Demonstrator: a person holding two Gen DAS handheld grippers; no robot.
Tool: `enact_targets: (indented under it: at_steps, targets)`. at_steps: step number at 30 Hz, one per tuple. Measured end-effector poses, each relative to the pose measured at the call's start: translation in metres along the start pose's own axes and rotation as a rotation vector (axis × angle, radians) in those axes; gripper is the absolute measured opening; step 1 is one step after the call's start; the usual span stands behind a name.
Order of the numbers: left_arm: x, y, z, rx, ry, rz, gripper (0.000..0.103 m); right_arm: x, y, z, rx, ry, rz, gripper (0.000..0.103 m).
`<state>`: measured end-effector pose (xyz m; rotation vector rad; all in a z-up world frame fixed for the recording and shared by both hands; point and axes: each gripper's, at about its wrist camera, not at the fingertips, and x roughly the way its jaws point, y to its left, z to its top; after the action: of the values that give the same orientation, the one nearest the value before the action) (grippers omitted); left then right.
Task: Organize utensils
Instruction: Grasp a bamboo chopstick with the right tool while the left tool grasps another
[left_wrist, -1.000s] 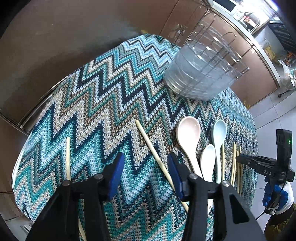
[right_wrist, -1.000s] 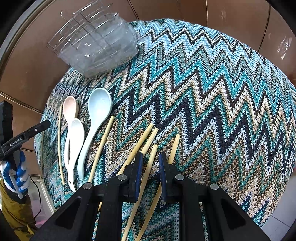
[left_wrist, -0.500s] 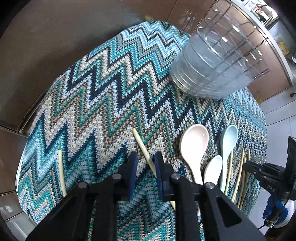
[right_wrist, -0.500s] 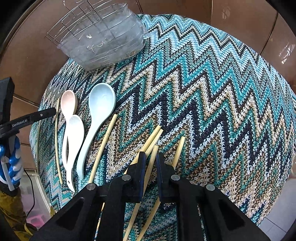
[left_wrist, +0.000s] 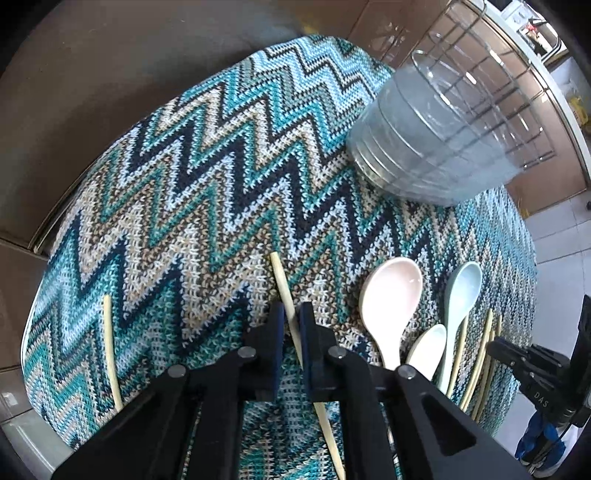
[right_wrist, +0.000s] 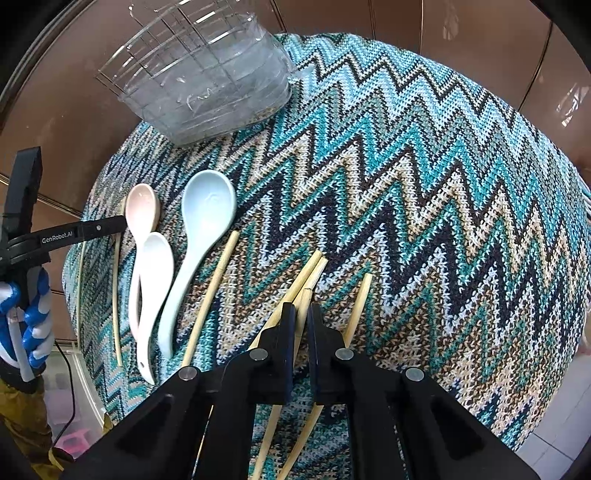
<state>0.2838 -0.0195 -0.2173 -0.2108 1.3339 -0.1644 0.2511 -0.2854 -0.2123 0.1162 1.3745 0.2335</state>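
L gripper (left_wrist: 291, 317) pinching chopstick (left_wrist: 282, 284) — R gripper (right_wrist: 301, 319) clamped on, prob., one bamboo chopstick (right_wrist: 304, 302).

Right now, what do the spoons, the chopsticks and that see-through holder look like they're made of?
The spoons look like glazed ceramic, maybe melamine: thick, smooth, pastel, with soft glints. The chopsticks look like plain bamboo or pale wood: matte, straw-coloured, unpainted. The holder looks like clear plastic, possibly acrylic: see-through ribbed walls and thin dividers catching light.
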Motion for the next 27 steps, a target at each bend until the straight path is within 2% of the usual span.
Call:
enact_targets:
  at_steps: [8, 14, 27]
  targets:
    - [-0.052, 0.013, -0.026, 0.03, -0.155, -0.04, 0.007, -0.047, 0.008, -0.026, -0.027, -0.102, 0.025, 0.005]
    - [-0.105, 0.016, -0.048, 0.079, -0.279, -0.049, 0.006, -0.099, 0.02, -0.047, -0.068, -0.232, 0.041, 0.005]
    - [-0.187, 0.003, -0.068, 0.12, -0.484, -0.05, 0.005, -0.175, 0.051, -0.077, -0.134, -0.439, 0.056, 0.005]
